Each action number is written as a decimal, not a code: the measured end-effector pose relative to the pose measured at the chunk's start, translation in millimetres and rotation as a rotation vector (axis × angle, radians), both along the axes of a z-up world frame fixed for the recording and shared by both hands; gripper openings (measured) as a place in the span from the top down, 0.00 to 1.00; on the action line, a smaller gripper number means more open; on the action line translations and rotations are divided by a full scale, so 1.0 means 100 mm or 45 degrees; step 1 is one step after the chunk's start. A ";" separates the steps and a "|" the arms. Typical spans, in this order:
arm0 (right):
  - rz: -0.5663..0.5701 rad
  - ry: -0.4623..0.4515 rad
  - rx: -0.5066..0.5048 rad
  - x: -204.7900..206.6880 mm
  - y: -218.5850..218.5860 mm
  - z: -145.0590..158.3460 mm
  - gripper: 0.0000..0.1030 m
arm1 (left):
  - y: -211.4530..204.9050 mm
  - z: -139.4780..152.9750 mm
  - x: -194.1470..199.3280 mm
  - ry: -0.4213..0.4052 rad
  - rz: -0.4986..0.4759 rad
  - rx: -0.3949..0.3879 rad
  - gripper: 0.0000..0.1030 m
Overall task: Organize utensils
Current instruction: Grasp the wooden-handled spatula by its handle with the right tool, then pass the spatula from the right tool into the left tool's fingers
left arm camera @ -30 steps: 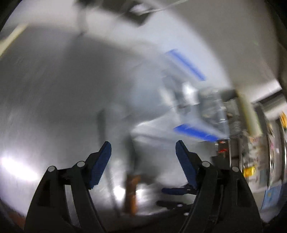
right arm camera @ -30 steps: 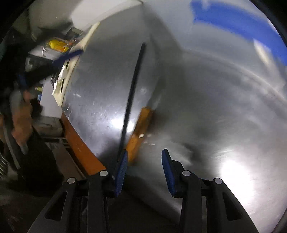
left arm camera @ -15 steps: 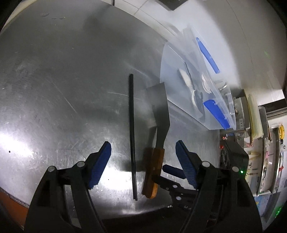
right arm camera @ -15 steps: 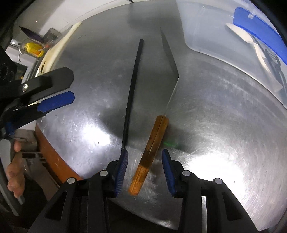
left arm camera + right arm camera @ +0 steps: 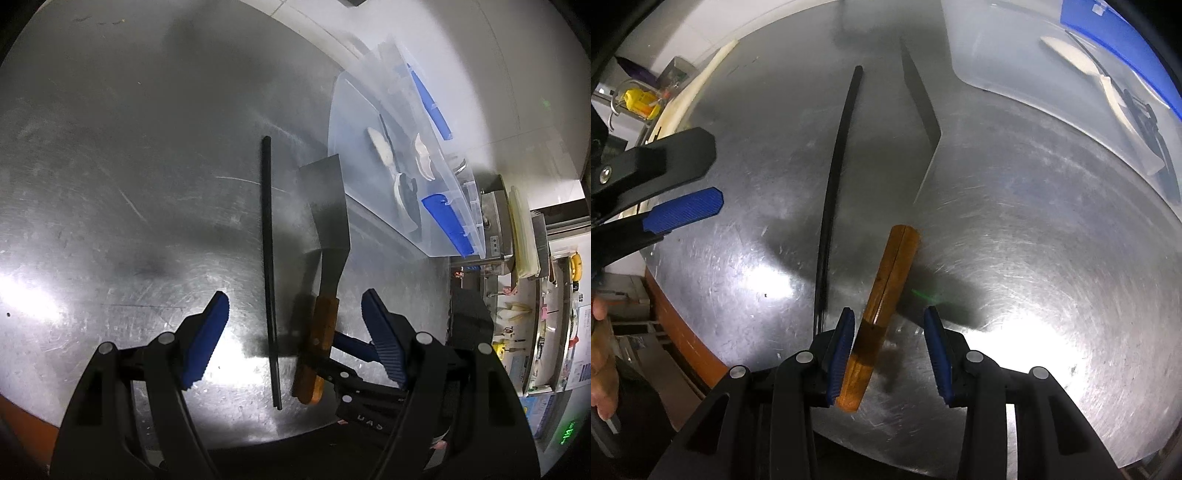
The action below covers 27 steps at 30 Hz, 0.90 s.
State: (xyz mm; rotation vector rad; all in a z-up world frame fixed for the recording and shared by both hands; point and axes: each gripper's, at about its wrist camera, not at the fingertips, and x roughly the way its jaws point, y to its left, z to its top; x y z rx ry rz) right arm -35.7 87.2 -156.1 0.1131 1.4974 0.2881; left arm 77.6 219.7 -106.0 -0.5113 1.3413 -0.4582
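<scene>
A metal spatula with a wooden handle lies flat on the steel table, and just to its left lies a pair of black chopsticks, nearly parallel to it and not touching. Both run near to far, handles at the near edge of the table. To the far right sits a clear plastic bin with blue clips, and a few pale spoons and a dark-handled piece are already in it.

The right gripper hangs over the near end of the handle with its jaws apart, one pad either side of the wood. The left pad looks very close to the handle, the right pad well clear of it (I cannot tell if the left one actually touches). The handle's long axis runs away from the gripper, tilted a little to the right, so the jaws straddle it across its width, which is how it wants to be pinched.

The left gripper hovers nearby, jaws wide and holding nothing, with the chopsticks and the handle both seen between its pads but lower down.

The right hand is plainly the nearer one to the spatula. Closing squarely on the handle looks like the next thing needed, then a carry far and right to the bin.
</scene>
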 end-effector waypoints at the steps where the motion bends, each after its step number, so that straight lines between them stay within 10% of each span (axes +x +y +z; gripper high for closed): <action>1: 0.010 -0.004 0.003 0.00 0.01 0.00 0.60 | -0.01 -0.01 0.00 0.002 -0.001 -0.002 0.31; 17: 0.055 -0.021 -0.008 -0.04 -0.38 -0.01 0.86 | -0.31 -0.11 0.13 0.066 0.023 -0.050 0.31; 27: -0.069 0.240 0.529 -0.05 -1.08 -0.02 0.86 | -0.66 -0.18 0.13 0.125 0.024 -0.081 0.31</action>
